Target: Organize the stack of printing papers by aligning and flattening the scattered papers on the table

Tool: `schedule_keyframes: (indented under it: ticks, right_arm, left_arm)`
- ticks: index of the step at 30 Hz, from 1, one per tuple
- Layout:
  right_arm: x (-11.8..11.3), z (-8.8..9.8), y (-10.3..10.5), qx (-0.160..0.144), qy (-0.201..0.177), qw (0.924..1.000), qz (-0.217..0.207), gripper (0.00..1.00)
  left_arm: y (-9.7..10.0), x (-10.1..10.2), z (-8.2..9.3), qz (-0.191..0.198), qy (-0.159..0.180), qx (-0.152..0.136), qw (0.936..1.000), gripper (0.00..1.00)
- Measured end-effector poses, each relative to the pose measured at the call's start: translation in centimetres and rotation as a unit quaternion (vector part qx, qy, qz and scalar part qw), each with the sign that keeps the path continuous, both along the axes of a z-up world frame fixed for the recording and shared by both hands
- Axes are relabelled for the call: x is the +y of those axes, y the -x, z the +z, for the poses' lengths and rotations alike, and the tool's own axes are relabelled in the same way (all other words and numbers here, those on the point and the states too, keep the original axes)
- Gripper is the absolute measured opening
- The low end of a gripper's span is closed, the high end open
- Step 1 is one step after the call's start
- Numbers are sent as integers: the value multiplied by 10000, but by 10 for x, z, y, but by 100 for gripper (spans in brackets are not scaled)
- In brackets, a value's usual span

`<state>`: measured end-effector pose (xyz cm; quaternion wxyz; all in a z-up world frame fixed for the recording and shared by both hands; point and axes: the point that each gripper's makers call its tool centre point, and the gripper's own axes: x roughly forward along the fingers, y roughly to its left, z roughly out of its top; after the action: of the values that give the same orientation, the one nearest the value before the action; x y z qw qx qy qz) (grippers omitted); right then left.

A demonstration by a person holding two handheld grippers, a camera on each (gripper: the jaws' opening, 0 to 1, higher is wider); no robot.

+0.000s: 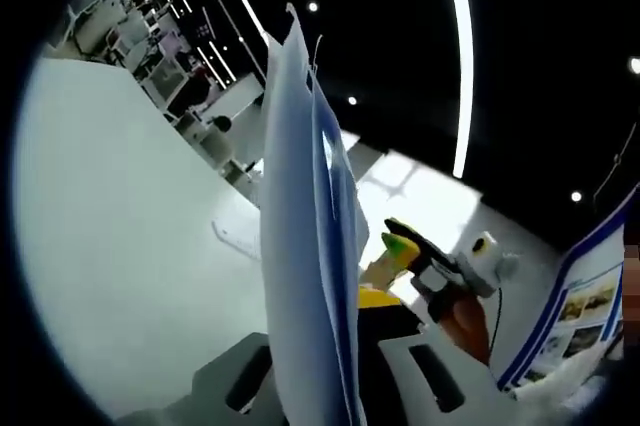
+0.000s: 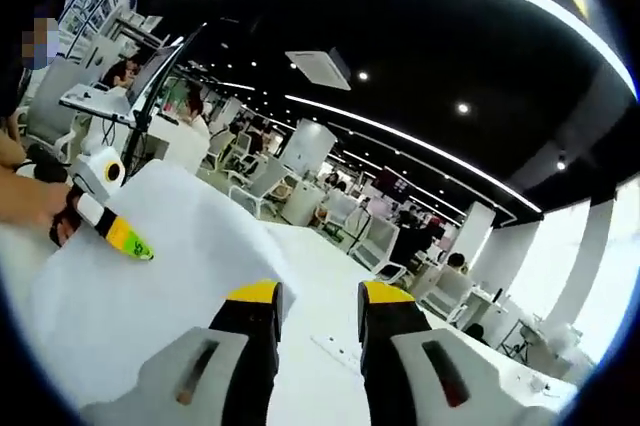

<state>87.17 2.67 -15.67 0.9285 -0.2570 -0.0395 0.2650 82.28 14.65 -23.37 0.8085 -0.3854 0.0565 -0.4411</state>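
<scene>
A stack of white printing papers point(image 1: 300, 196) stands on edge between the jaws of my left gripper point(image 1: 320, 346), which is shut on its lower part. The sheets fan apart slightly at the top. My right gripper point(image 1: 425, 261) comes in from the right behind the papers, with a hand on its orange grip. In the right gripper view the same papers point(image 2: 150, 286) spread broad and white at the left. The left gripper point(image 2: 125, 236) pinches their far edge, and a hand holds it. My right gripper point(image 2: 320, 296) is open beside the papers' near corner, with nothing between its yellow-tipped jaws.
The white table point(image 1: 120, 246) runs under both grippers, with a small flat item point(image 2: 335, 346) lying on it. A blue-edged poster board point(image 1: 580, 316) stands at the right. Behind are desks, chairs and people point(image 2: 410, 236), and a laptop on a stand point(image 2: 110, 96).
</scene>
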Motion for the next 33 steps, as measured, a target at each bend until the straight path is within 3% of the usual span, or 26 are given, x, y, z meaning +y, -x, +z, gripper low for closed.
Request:
schedule_keyframes:
  ticks: [7,16,20,25,33]
  right_arm:
    - [5,-12,-8,20,62,10000,-48,26]
    - [-4,-39,-23,350,65,9991,-216,24]
    - [-5,-40,-22,365,86,9990,-234,24]
    - [-13,-33,-18,368,60,9990,-232,25]
    - [-15,-29,-12,589,54,9982,-28,26]
  left_arm:
    - [14,-11,7,-321,-10,-226,9992,6]
    - [23,-21,12,-584,-65,-391,9975,6]
    - [25,-21,11,-590,-62,-391,9975,6]
    - [16,-13,5,-479,-25,-168,9987,6]
    - [14,-12,6,-427,-58,-189,9989,6]
